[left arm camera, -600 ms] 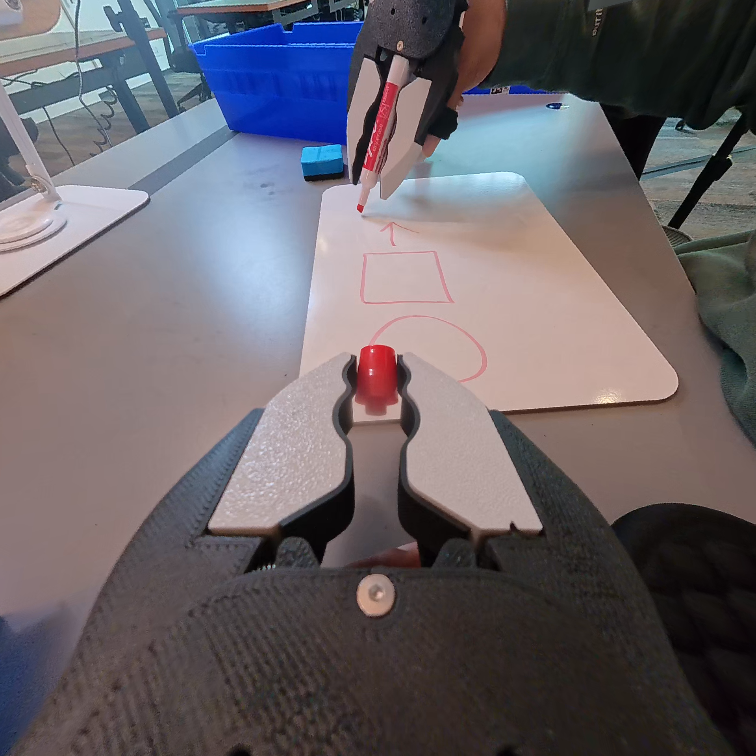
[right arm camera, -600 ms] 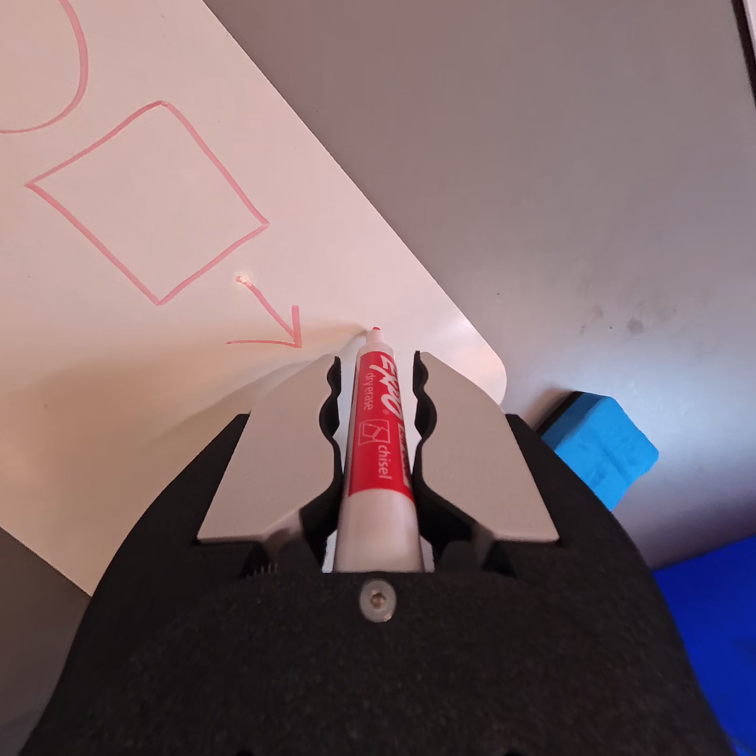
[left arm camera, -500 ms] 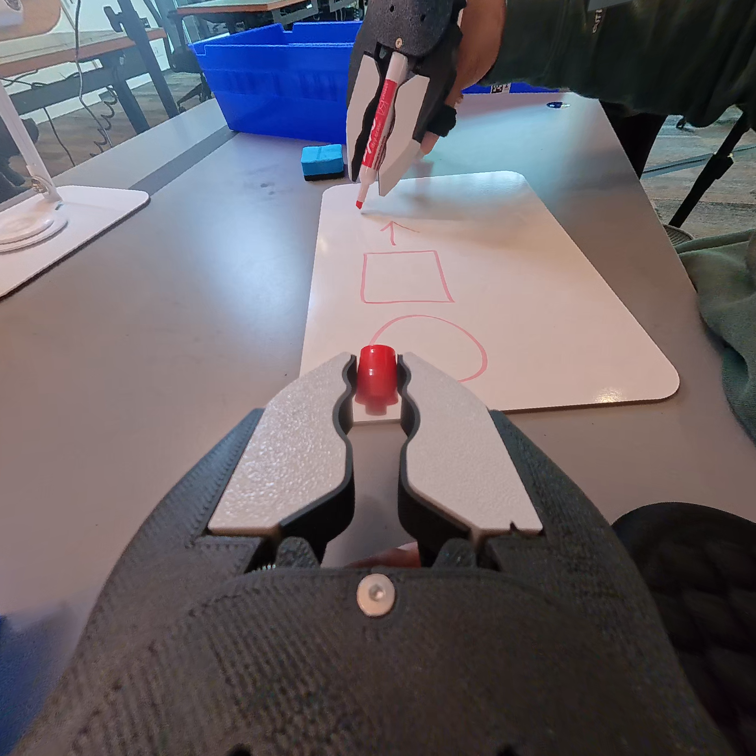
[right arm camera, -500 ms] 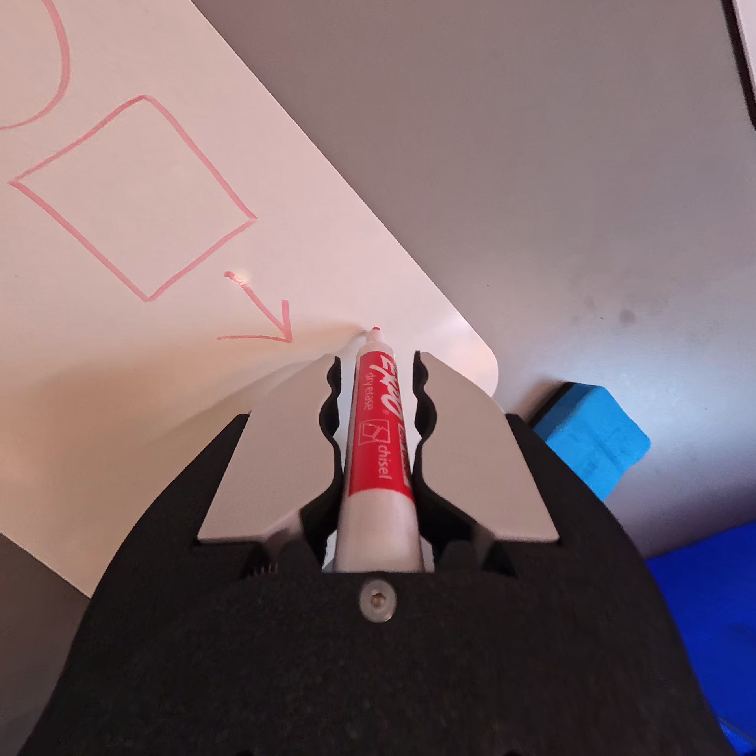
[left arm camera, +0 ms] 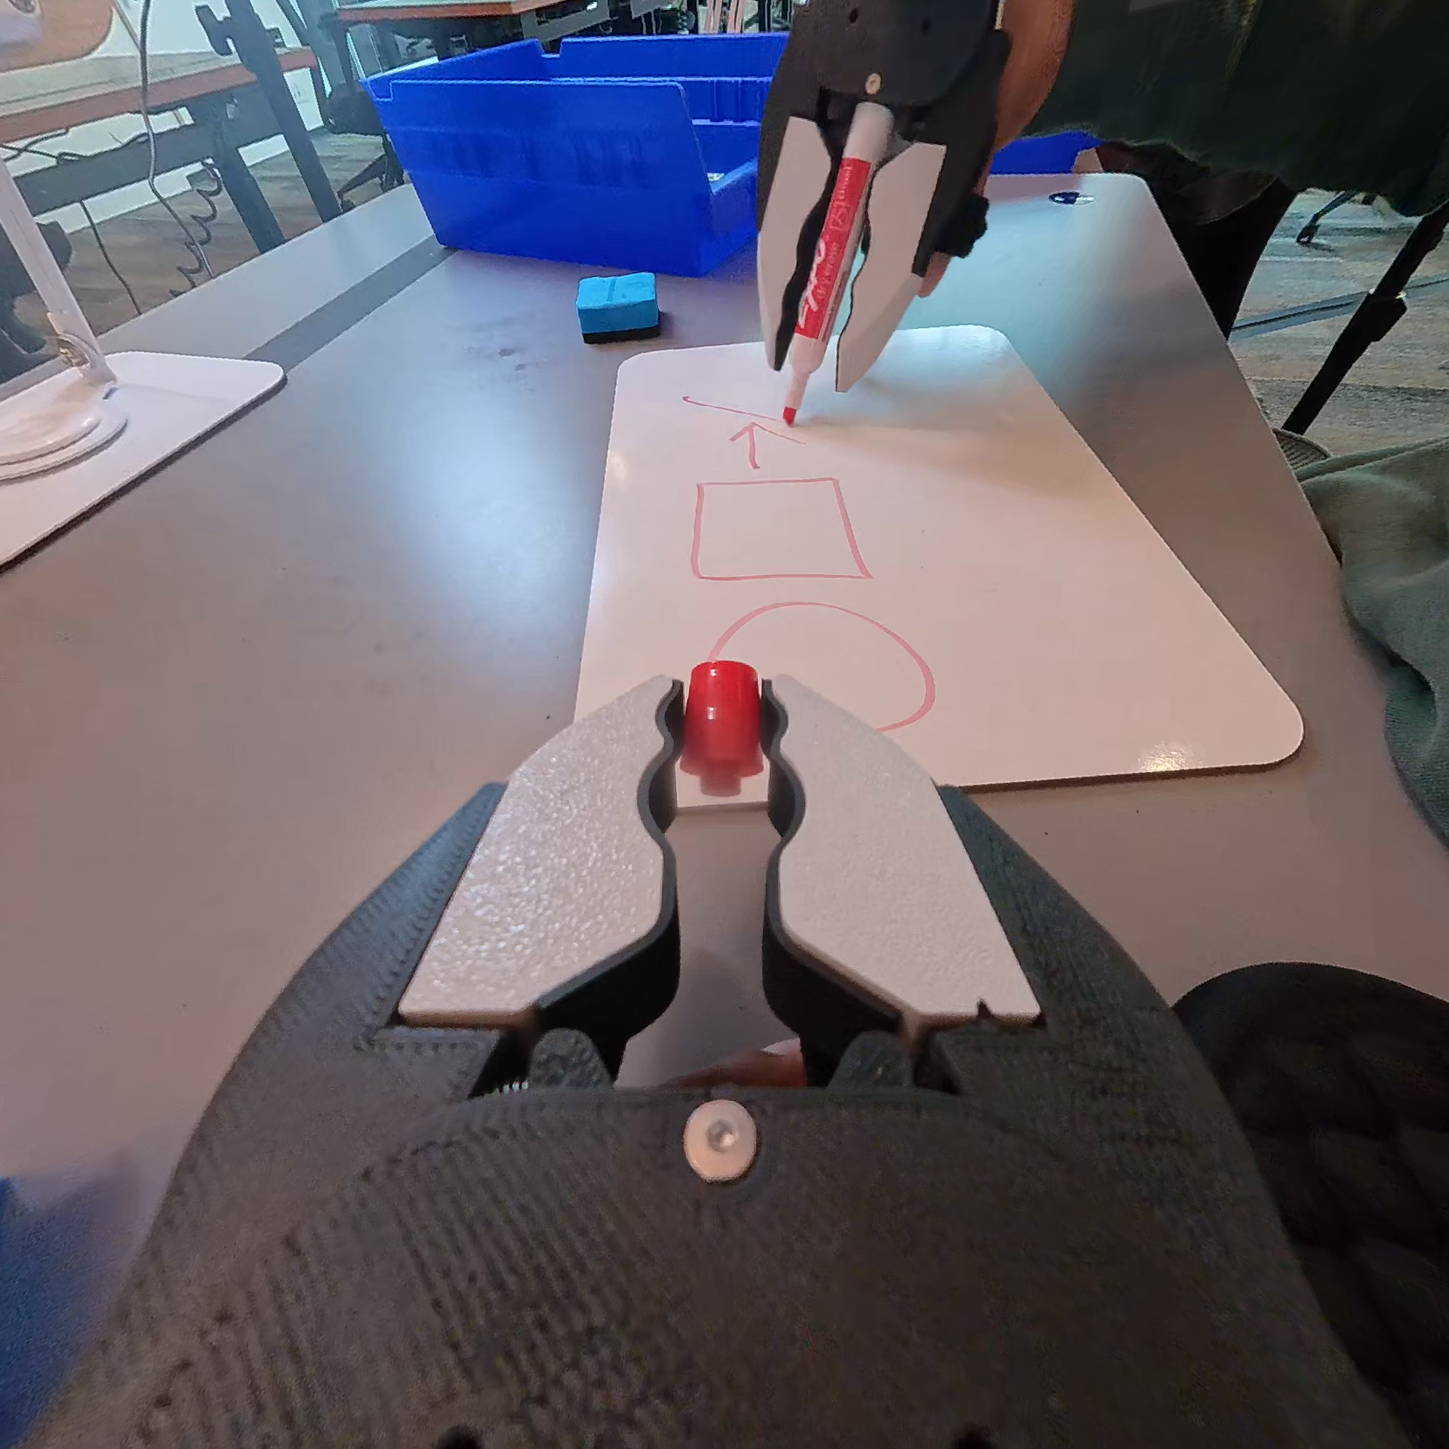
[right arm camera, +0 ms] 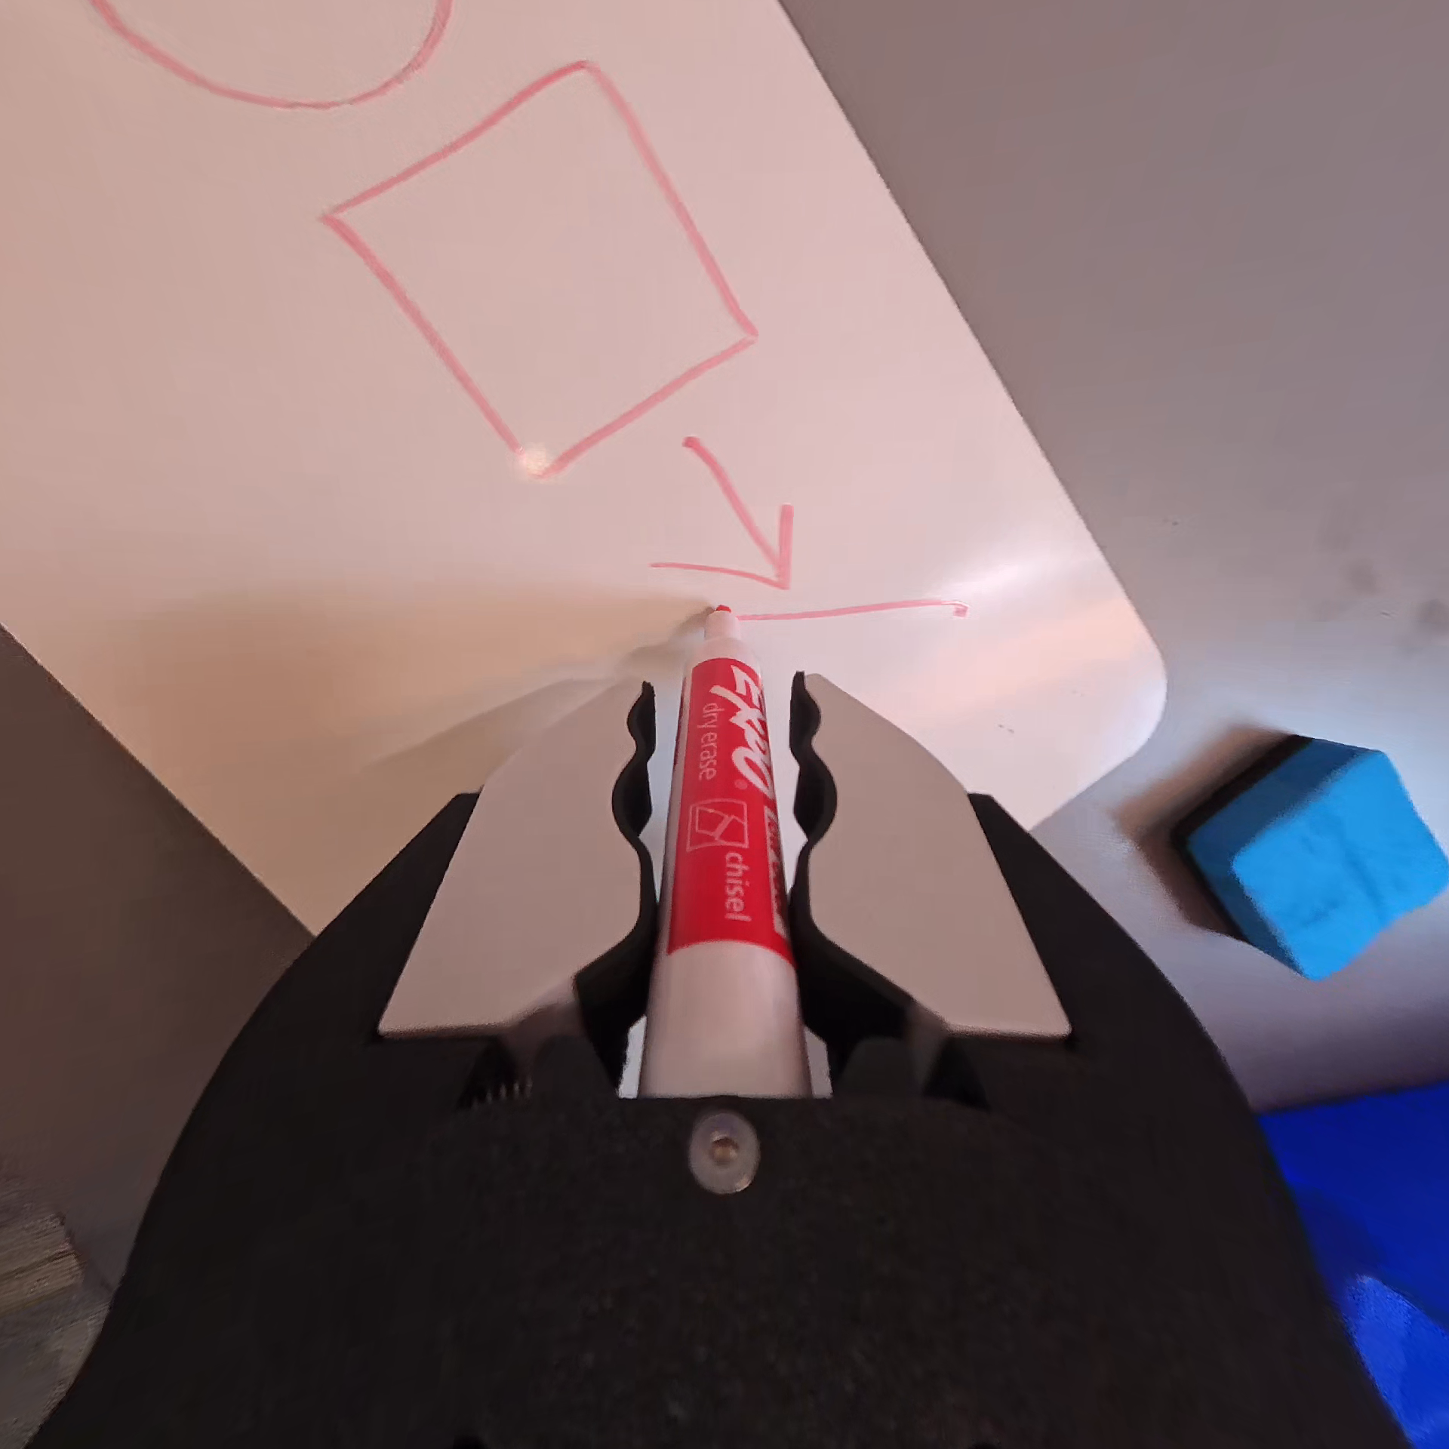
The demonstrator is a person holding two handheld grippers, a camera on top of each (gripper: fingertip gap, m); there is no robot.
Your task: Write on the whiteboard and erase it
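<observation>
The whiteboard (left arm camera: 1019, 596) lies flat on the grey table and bears a red circle, a square, an arrow and a fresh line. My left gripper (left arm camera: 723, 709) is shut on the red marker cap (left arm camera: 721, 706), resting at the board's near edge. My right gripper (right arm camera: 721, 706) is shut on the red marker (right arm camera: 725, 847), whose tip touches the board at the end of the fresh line (right arm camera: 847, 610) beyond the arrow. The right gripper (left arm camera: 815, 368) and the marker (left arm camera: 827, 251) also show in the left wrist view at the board's far end.
A blue eraser (left arm camera: 617, 306) lies on the table just past the board's far left corner; it also shows in the right wrist view (right arm camera: 1317, 855). A blue bin (left arm camera: 564, 149) stands behind it. A white lamp base (left arm camera: 118, 423) is at the left. Green cloth (left arm camera: 1396, 549) lies at the right. One gripper's finger ends stand about 25 cm off the other's.
My right gripper has dragged the marker across the board's far end to the right in the left wrist view, leaving a new red line beyond the arrow. The left gripper has stayed still with the cap.
</observation>
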